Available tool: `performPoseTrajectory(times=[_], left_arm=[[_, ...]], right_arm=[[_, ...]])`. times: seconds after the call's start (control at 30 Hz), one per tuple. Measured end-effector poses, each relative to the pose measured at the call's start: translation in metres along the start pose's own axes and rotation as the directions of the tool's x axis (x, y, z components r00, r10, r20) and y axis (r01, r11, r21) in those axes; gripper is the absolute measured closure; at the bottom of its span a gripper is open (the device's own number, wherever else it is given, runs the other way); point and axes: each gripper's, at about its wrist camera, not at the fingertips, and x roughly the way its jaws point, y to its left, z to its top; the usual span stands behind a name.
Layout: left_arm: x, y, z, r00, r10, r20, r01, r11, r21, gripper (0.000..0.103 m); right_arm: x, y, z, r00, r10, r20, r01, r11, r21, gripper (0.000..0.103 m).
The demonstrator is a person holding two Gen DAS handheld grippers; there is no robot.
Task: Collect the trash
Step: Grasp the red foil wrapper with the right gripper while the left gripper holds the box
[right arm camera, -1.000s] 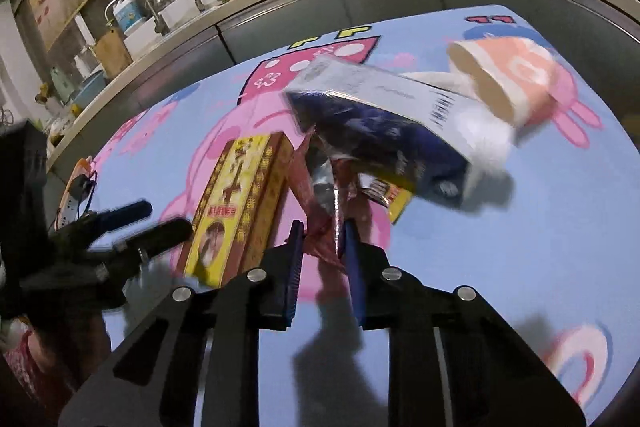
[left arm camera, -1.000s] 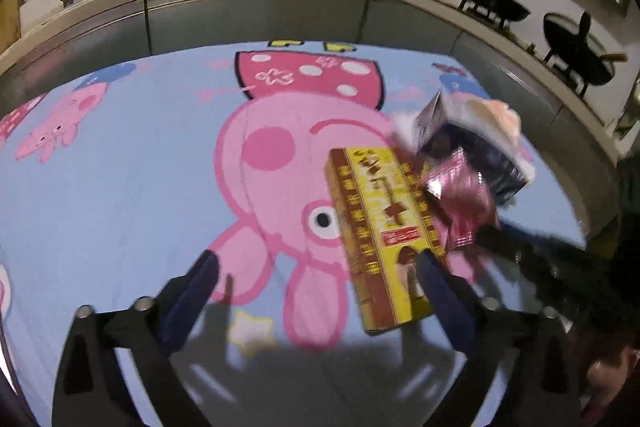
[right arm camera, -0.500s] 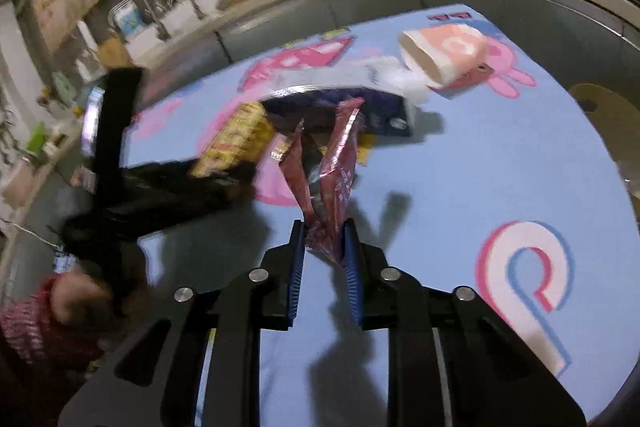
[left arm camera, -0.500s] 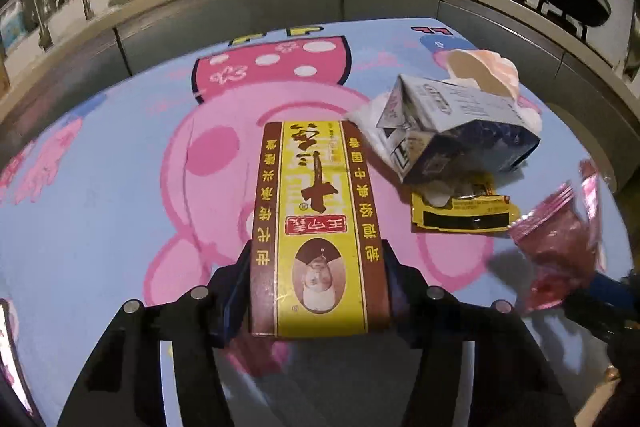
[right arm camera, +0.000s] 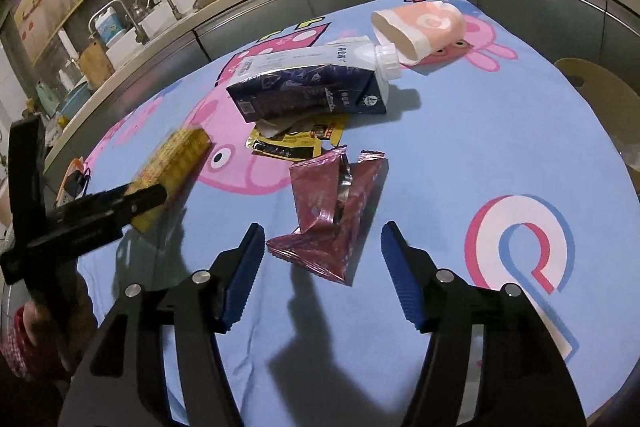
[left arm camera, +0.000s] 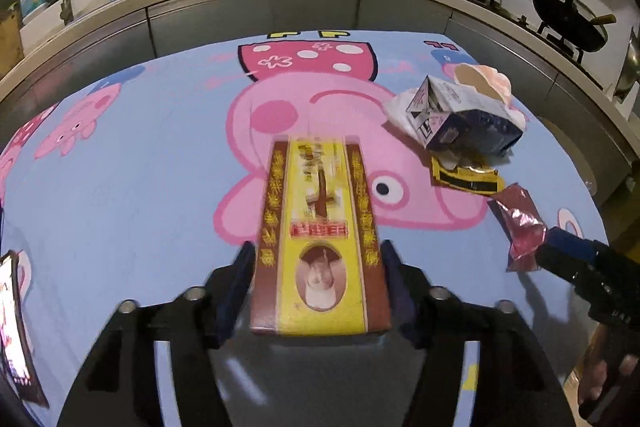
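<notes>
The cartoon-printed blue tablecloth (right arm camera: 460, 155) carries all the trash, gathered in a loose cluster toward its middle; no bin or bag shows in either view, so where the pieces are meant to end up cannot be told. The step in hand is judged to be gathering the pieces together. The yellow and brown box (left arm camera: 320, 247), the largest piece, lies lengthwise between the fingers of the left gripper (left arm camera: 318, 287); its jaws have just been opening, a thin gap shows at each pad, so the box seems released, not clamped. The dark blue milk carton (right arm camera: 312, 87), dented and capped in white, lies on its side; whether anything remains inside cannot be seen. An overturned peach paper cup (right arm camera: 420, 27) lies just beyond it, its visible mouth showing nothing within. The crumpled pink foil wrapper (right arm camera: 336, 215) rests on the cloth between the wide-spread fingers of the right gripper (right arm camera: 322, 275), whose jaws have just been opening; it is let go. A flattened yellow and black sachet (right arm camera: 296, 141) lies between carton and wrapper. The next move probably calls for re-gripping one piece.
</notes>
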Motion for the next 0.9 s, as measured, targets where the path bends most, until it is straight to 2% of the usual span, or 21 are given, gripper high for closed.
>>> performPoseTrajectory(times=[0.03,0.07,0.17,0.23,0.27,0.3,0.33,0.37,0.47,0.5,0.57,0.73,0.8,0.9], left_arm=[[-0.001,0.000,-0.001,1.000,0.008,0.006,-0.008,1.000,0.001,0.019],[-0.002,0.000,-0.001,1.000,0.017,0.012,-0.017,1.000,0.003,0.016],[0.000,-0.001,0.002,1.000,0.026,0.013,-0.026,1.000,0.006,0.015],[0.005,0.000,0.003,1.000,0.031,0.002,-0.031,1.000,0.003,0.019],[0.009,0.001,0.002,0.999,0.034,-0.007,-0.034,0.999,0.001,0.028],[0.015,0.001,0.001,0.999,0.024,-0.036,-0.024,1.000,-0.004,0.044],[0.017,0.003,0.000,0.999,0.011,-0.044,-0.011,1.000,-0.014,0.044],[0.013,0.005,-0.001,0.999,-0.007,-0.043,0.006,1.000,-0.019,0.044],[-0.003,0.000,-0.004,0.996,-0.087,-0.017,0.087,0.996,0.000,0.044],[-0.009,-0.003,-0.005,0.994,-0.113,-0.007,0.113,0.993,0.011,0.044],[-0.024,-0.015,-0.004,0.980,-0.200,0.010,0.199,0.979,0.048,0.045],[-0.037,-0.069,0.019,0.954,-0.300,0.012,0.292,0.938,0.187,0.045],[-0.032,-0.103,0.037,0.939,-0.344,-0.009,0.336,0.912,0.236,0.045],[-0.021,-0.162,0.070,0.907,-0.419,-0.033,0.407,0.857,0.316,0.044]], right_arm=[[-0.001,0.001,-0.001,1.000,-0.001,0.003,0.001,1.000,-0.002,0.037],[-0.001,0.003,0.000,1.000,-0.002,0.008,0.002,1.000,-0.008,0.036],[0.002,0.007,0.001,1.000,-0.010,0.008,0.010,1.000,-0.026,0.036],[0.009,0.008,0.002,1.000,-0.019,0.000,0.019,0.999,-0.027,0.036],[0.012,0.008,0.001,1.000,-0.019,-0.002,0.019,0.999,-0.030,0.038],[0.015,0.009,0.001,1.000,-0.029,-0.005,0.029,0.999,-0.043,0.047],[0.014,0.011,0.000,0.999,-0.043,0.005,0.043,0.997,-0.060,0.058],[0.014,0.012,-0.001,1.000,-0.022,-0.012,0.021,0.997,-0.076,0.073],[0.002,0.010,-0.005,1.000,-0.026,0.010,0.027,0.996,-0.080,0.083],[-0.003,0.007,-0.006,0.999,-0.028,0.022,0.029,0.997,-0.073,0.083],[-0.015,-0.002,-0.005,0.998,-0.024,0.057,0.026,0.999,-0.043,0.083],[-0.038,-0.044,0.005,0.988,-0.070,0.135,0.065,0.997,0.041,0.083],[-0.046,-0.065,0.011,0.981,-0.101,0.166,0.090,0.993,0.077,0.083],[-0.059,-0.108,0.025,0.967,-0.160,0.198,0.132,0.980,0.150,0.083]])
